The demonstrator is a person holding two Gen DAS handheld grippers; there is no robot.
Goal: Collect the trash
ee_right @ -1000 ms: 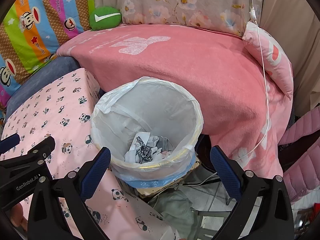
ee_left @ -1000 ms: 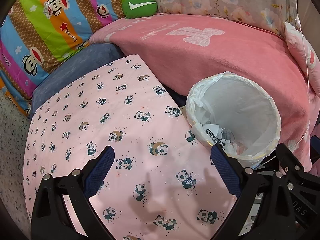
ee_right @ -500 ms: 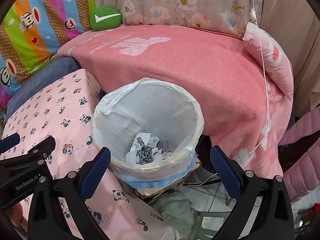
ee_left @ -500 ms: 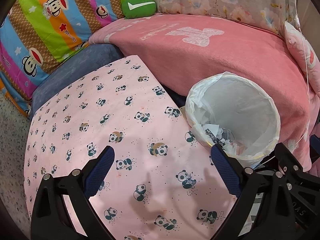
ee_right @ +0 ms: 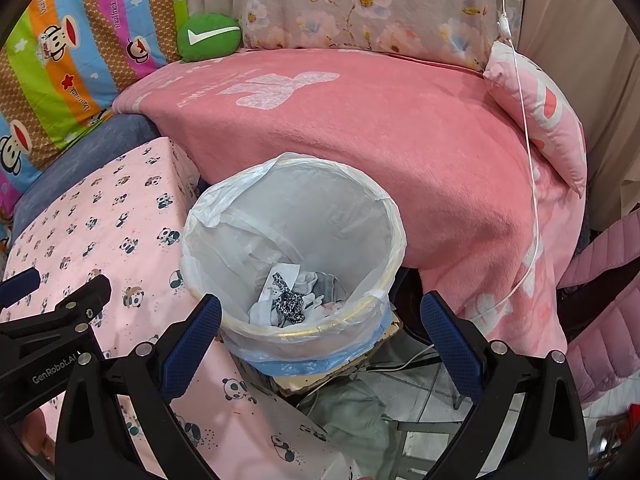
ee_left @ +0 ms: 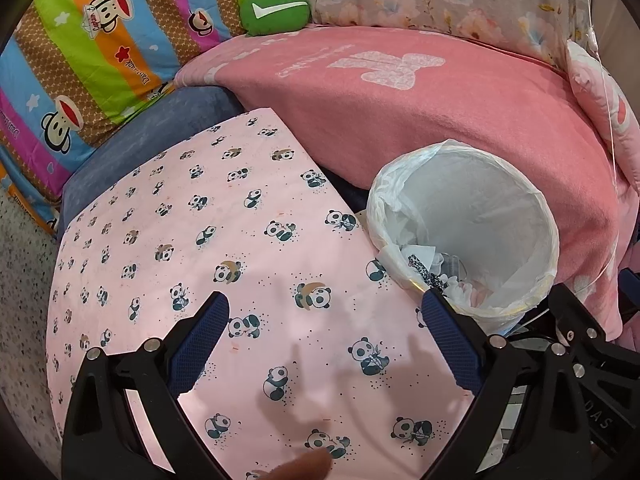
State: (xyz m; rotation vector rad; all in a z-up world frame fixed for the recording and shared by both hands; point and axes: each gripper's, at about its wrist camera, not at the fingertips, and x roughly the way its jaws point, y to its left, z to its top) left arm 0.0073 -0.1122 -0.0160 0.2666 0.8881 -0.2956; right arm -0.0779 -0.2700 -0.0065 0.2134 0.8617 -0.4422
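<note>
The left gripper [ee_left: 323, 312] hangs over a pink panda-print cloth [ee_left: 192, 240], its blue-padded fingers [ee_left: 198, 338] spread wide with nothing between them. To its right stands a bin lined with a white bag [ee_left: 464, 236], crumpled paper scraps [ee_left: 434, 270] lying at the bottom. Behind the bin lies a pink blanket [ee_left: 400, 120], and a green cushion [ee_left: 275, 12] rests further back.

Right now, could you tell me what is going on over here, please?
A person is collecting trash with a handheld gripper in each hand. Both the left gripper and the right gripper are open and hold nothing. The right one hovers over a lined trash bin that already has crumpled scraps at the bottom. The left one is above the panda-print cloth, where no trash shows.
</note>
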